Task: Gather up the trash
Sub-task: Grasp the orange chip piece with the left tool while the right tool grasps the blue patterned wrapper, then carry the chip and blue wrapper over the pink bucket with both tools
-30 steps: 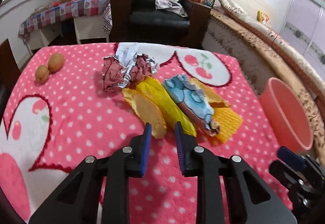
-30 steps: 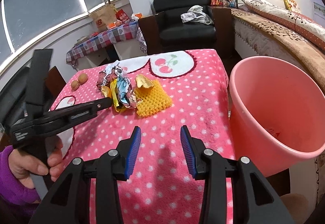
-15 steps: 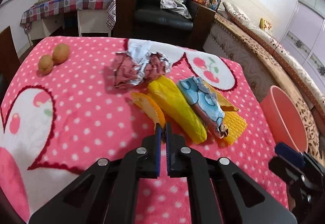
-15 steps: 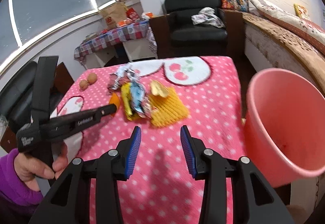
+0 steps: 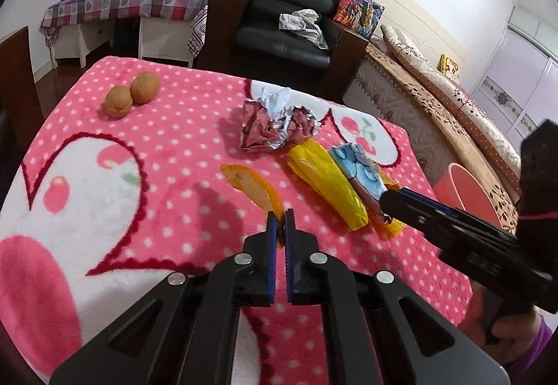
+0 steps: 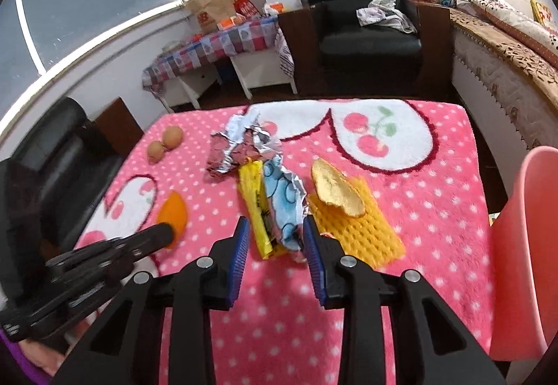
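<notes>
My left gripper (image 5: 280, 218) is shut on an orange peel (image 5: 251, 188) and holds it above the pink dotted table; the peel also shows in the right wrist view (image 6: 173, 214). My right gripper (image 6: 276, 228) is open, its fingers on either side of the near ends of a yellow wrapper (image 6: 254, 203) and a blue wrapper (image 6: 284, 207). A second peel (image 6: 334, 191) lies on yellow foam netting (image 6: 362, 228). Crumpled red and silver foil (image 5: 275, 127) lies farther back. A pink bucket (image 6: 526, 245) stands off the table's right edge.
Two brown round fruits (image 5: 130, 93) sit at the table's far left. A black armchair (image 5: 279, 32) and a checked side table (image 5: 122, 5) stand beyond the table. A bed (image 5: 453, 99) runs along the right.
My left gripper shut on the orange peel and lifted it to the left, away from the pile. My right gripper moved forward from beside the bucket to straddle the yellow and blue wrappers.
</notes>
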Motion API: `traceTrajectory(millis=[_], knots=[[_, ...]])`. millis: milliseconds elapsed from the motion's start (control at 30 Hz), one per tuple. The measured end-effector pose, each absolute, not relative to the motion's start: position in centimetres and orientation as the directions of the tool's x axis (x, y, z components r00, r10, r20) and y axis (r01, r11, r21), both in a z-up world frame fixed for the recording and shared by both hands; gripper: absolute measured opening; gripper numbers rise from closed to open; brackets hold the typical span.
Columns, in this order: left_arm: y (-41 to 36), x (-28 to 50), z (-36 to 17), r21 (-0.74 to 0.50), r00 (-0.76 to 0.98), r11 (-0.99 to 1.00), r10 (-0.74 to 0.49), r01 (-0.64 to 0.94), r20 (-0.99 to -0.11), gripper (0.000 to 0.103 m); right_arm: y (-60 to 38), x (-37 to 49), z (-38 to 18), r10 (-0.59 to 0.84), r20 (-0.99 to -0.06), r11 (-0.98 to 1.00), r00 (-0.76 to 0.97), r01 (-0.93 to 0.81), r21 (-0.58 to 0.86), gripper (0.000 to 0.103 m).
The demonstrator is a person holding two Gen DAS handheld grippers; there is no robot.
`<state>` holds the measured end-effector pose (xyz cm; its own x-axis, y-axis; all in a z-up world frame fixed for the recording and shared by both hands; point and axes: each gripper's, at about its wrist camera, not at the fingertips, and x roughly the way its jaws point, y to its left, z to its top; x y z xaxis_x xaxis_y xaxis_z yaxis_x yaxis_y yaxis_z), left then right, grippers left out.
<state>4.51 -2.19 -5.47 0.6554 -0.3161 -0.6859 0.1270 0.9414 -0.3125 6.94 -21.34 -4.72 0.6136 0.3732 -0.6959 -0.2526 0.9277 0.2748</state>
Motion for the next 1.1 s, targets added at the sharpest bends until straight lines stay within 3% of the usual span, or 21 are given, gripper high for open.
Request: traceTrajectory(millis=[167, 267, 333, 767, 1100], knots=[[-1.5, 4.7, -5.8, -0.329, 0.65, 0.936, -0.325, 0.12, -0.687, 0.003, -20.3, 8.1, -5.5, 0.328, -0.72, 0.944, 0.611, -0.239, 0.227, 0.031], [-1.4, 4.7, -5.9, -0.334, 0.649, 0.935, -0.327, 0.117, -0.687, 0.003, -20.0, 8.2, -5.9, 0.318, -0.728, 0.947, 0.608, -0.237, 0.215, 0.016], [-1.3, 4.7, -5.9, -0.336, 0.65, 0.935, -0.327, 0.116, -0.686, 0.003, -20.0, 7.9, -5.8, 0.32, -0.723, 0.947, 0.613, -0.238, 0.217, 0.014], [-2.4, 3.6, -3.7, -0.346, 0.678, 0.921, -0.369, 0.177, -0.636, 0.003, -22.5, 4.3, -2.4, 0.356, -0.649, 0.934, 0.672, -0.234, 0.27, 0.013], [-5.6, 2.6, -1.3, -0.332, 0.684, 0.904, -0.423, 0.27, -0.594, 0.003, -26.5, 0.9, 0.3, 0.296, -0.594, 0.95, 0.748, -0.165, 0.265, 0.013]])
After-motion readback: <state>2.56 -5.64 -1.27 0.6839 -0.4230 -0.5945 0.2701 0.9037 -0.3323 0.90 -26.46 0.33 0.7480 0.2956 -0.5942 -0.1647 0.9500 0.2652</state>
